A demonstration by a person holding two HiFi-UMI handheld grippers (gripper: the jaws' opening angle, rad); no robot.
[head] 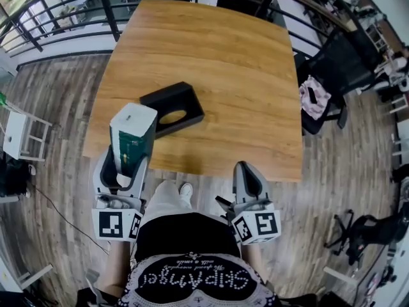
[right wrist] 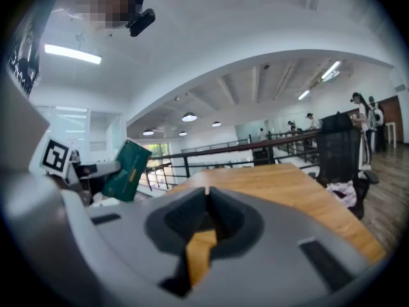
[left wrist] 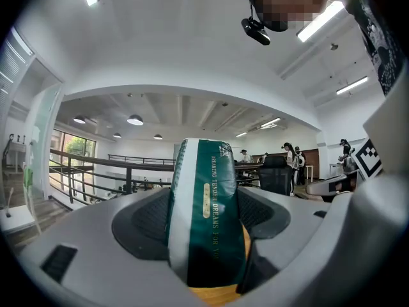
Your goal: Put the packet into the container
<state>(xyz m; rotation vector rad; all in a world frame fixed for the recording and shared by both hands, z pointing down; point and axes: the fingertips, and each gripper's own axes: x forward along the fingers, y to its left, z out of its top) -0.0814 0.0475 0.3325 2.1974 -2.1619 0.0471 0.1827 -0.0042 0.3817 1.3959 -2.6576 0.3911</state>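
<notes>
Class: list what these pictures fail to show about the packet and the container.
Packet lower end: head view, hidden between jaws of the left gripper.
Packet print's end: left gripper view, lost in shadow at the jaws.
Container interior: head view, only a small oval opening shows.

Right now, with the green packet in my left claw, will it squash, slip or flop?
The packet bulges with rounded edges in the left claw, so it's probably soft and may give under squeeze. It stands upright above the grip, so it's likely not floppy. Its glossy face might be slippery.
</notes>
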